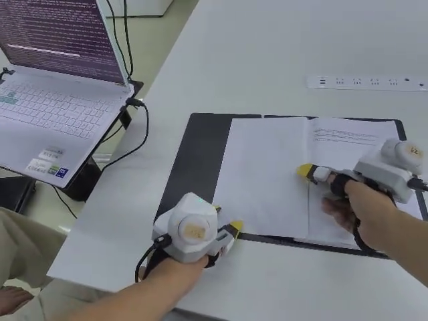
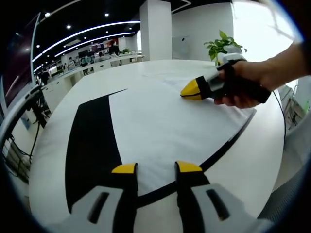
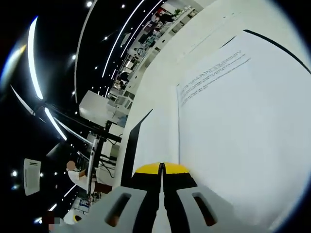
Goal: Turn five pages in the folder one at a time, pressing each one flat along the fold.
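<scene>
A black folder lies open on the white table, a blank white page on its left half and a page with a few printed lines on its right. My right gripper is shut, its yellow tip resting on the paper at the fold; in the right gripper view its gripper shows the jaws closed together over the printed page. My left gripper hovers at the folder's near edge, open with nothing between the fingers, facing the blank page.
An open laptop with cables sits on a lower stand to the left, past the table edge. A white power strip lies at the back right. Bare tabletop surrounds the folder.
</scene>
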`<state>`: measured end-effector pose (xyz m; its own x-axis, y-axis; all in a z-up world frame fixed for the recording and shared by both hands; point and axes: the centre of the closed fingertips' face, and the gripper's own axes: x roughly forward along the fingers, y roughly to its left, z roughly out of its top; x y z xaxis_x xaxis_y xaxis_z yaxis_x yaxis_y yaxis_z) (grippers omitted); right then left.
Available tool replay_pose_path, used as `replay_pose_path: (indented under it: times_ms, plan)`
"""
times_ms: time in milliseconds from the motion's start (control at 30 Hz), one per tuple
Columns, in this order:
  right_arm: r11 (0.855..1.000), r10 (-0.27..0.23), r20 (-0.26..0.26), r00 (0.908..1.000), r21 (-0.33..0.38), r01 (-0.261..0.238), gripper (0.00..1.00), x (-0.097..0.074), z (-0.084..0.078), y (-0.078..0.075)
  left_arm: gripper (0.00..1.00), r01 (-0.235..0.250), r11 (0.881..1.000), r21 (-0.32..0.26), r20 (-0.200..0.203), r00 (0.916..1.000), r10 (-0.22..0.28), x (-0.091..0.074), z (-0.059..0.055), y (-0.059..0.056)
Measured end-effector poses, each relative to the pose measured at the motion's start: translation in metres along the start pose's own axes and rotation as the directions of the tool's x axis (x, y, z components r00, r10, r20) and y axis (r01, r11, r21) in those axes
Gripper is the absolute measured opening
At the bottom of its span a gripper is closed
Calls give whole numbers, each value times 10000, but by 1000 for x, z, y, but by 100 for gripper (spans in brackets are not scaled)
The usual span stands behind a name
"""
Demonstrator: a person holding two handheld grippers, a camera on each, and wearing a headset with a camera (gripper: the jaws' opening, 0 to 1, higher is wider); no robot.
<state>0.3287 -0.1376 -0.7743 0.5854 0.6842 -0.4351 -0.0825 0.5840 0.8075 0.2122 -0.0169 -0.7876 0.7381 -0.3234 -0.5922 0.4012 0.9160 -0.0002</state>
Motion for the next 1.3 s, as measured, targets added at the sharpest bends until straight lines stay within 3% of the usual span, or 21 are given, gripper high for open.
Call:
replay_pose_path:
  times_ms: [367,833,1067,1300]
  plan:
    - [9920,170,699,9974,1239,-255,0,20,26,0,29,-43,10000,-35,109,9999,43,1,-2,2]
    - [9632,17,1755,9845,2644,-488,0,45,64,-10,29,-72,9999,-78,232,9997,74,2,-3,3]
    - [9568,-5,1975,9803,2853,-569,0,59,80,-10,29,-71,10000,-68,277,9996,73,2,-2,3]
    - [9623,-144,2195,9755,2682,-462,0,74,101,-8,29,-75,9999,-83,321,9995,78,1,-3,3]
